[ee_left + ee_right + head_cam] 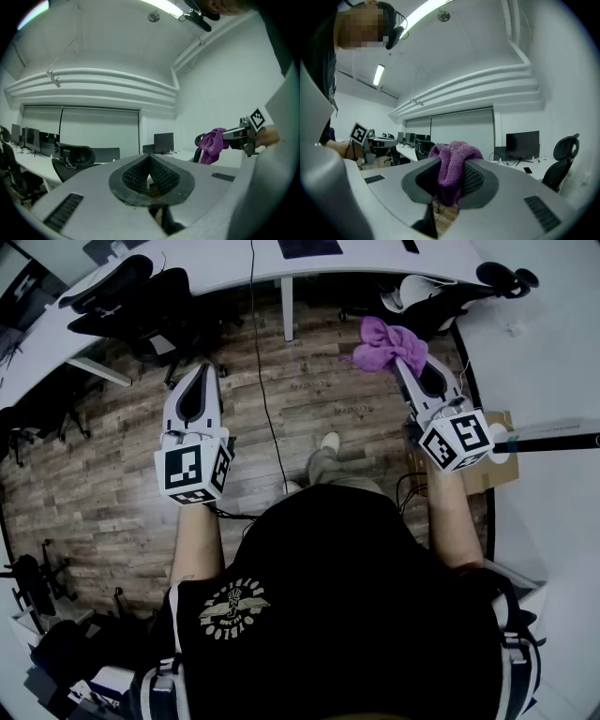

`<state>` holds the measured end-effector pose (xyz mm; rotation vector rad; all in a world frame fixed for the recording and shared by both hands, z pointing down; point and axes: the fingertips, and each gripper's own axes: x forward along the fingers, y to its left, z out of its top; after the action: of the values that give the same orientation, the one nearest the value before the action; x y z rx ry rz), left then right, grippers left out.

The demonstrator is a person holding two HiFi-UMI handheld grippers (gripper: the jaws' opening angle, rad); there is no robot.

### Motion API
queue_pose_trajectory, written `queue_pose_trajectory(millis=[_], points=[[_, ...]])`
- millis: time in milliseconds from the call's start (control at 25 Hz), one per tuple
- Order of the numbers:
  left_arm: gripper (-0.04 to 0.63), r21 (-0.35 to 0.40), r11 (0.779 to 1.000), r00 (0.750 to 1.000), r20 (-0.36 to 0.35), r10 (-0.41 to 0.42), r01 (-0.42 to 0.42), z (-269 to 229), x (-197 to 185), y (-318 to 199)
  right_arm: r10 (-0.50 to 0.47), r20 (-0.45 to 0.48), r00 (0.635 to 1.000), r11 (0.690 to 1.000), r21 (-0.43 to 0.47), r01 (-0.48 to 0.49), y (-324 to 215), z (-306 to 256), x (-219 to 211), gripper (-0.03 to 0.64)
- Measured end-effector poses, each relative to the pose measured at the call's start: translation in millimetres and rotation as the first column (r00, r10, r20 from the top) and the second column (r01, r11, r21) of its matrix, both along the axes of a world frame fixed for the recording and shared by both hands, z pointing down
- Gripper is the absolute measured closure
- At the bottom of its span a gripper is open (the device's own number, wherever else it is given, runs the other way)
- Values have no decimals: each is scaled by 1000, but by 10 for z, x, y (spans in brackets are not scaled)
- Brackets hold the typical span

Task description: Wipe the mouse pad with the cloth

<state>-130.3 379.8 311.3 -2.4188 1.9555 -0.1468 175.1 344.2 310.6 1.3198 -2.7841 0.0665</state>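
My right gripper [403, 360] is shut on a purple cloth [388, 344], which bunches up over the jaw tips. In the right gripper view the cloth [451, 169] hangs pinched between the two black pads, which are closed on it. My left gripper [201, 369] is held at the same height over the wooden floor. Its ribbed pads [161, 176] meet with nothing between them. From the left gripper view the cloth [213, 143] and the right gripper [233, 134] show at the right. A dark flat rectangle [309, 247] lies on the far white desk; I cannot tell whether it is the mouse pad.
White desks [225, 276] run along the far and left sides, with black office chairs [127, 292] tucked in. Another chair [441, 296] stands at the far right. A black cable [261, 381] hangs over the floor. A cardboard box [483, 474] sits on the right. Monitors [522, 143] line the desks.
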Motion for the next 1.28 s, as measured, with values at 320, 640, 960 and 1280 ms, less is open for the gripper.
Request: queue_pose_trajectory(millis=[320,640,960,1280], points=[[594,-21,1000,999,37,-19,20,170,46,-408,12,20,1000,1000,-23,-11,-419,240,106,537],[594,-10,999,998,27,-48,49,434,31,-1394,48,39,998,998,-31,-47,-1485,595,169,537],[593,-2,996,995,58,-86,86,423,38,-2291,24,20,1000,999,-29,-23,-2476,732,109,537],[594,1,996,993,72,-92,93,399,264,-2819,-28,11,1000,999,-16,28,-3040,668,184,537]])
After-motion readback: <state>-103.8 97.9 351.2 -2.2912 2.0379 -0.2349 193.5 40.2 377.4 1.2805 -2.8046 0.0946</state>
